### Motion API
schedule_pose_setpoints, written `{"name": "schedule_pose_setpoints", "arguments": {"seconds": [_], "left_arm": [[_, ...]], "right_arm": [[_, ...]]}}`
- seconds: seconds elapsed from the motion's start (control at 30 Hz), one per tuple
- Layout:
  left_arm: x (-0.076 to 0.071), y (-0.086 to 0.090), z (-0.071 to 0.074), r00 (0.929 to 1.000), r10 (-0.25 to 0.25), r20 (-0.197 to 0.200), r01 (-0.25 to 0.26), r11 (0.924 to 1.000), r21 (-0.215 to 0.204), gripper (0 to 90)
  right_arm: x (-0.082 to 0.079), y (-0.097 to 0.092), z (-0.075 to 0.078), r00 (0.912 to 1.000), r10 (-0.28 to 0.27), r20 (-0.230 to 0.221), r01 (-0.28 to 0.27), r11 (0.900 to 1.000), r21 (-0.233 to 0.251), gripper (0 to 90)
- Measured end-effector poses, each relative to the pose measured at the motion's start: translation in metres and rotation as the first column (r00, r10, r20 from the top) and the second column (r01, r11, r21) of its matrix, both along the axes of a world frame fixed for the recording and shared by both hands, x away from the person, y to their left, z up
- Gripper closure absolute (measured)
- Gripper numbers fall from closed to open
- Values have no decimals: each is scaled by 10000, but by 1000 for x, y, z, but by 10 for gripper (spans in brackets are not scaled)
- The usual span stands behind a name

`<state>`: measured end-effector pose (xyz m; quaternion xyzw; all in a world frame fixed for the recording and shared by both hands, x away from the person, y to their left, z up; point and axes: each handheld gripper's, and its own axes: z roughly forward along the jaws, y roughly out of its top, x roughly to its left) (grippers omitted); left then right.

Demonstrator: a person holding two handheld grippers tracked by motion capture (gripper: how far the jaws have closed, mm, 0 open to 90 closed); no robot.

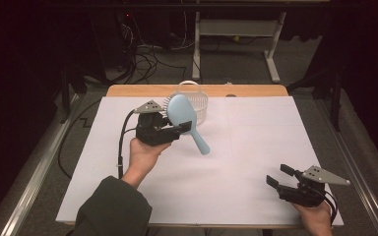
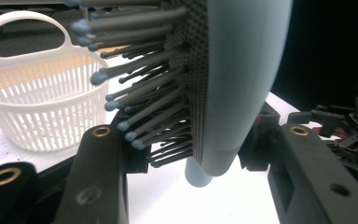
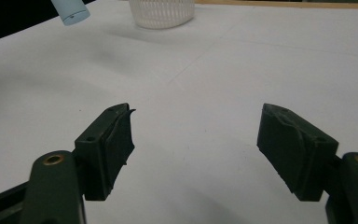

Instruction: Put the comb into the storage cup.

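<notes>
A light blue hairbrush [image 1: 186, 118] hangs above the white table cover, head up and handle slanting down to the right. My left gripper [image 1: 181, 129] is shut on it near the base of the head. In the left gripper view the brush [image 2: 242, 79] stands between the jaws with its grey bristles [image 2: 140, 88] pointing left. A white slatted basket [image 1: 197, 104] with a handle stands just behind the brush, and also appears in the left gripper view [image 2: 37, 93]. My right gripper [image 1: 279, 176] rests open near the front right of the table, nothing between its jaws [image 3: 196, 149].
The white cover [image 1: 256, 147] spreads over a wooden table whose far edge [image 1: 142, 90] shows. Beyond it stand a desk frame [image 1: 236, 34] and cables on the floor. The basket's base [image 3: 162, 13] and the brush handle's tip [image 3: 71, 12] show in the right gripper view.
</notes>
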<state>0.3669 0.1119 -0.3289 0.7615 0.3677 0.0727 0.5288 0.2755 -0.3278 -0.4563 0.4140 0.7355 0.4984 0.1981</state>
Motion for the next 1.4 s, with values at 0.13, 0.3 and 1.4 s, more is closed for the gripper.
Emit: {"name": "schedule_pose_setpoints", "arguments": {"seconds": [0.13, 0.3, 1.4], "left_arm": [[4, 1, 1, 10000, 74, 10, -74, 10000, 37, 526], [8, 2, 4, 9998, 175, 78, -176, 9998, 116, 526], [37, 8, 19, 9965, 822, 139, -825, 9964, 192, 525]], "right_arm": [[0, 0, 0, 10000, -13, -6, 13, 10000, 26, 269], [0, 0, 0, 10000, -16, 3, 16, 10000, 33, 269], [1, -1, -1, 9999, -28, -135, 29, 10000, 49, 271]]}}
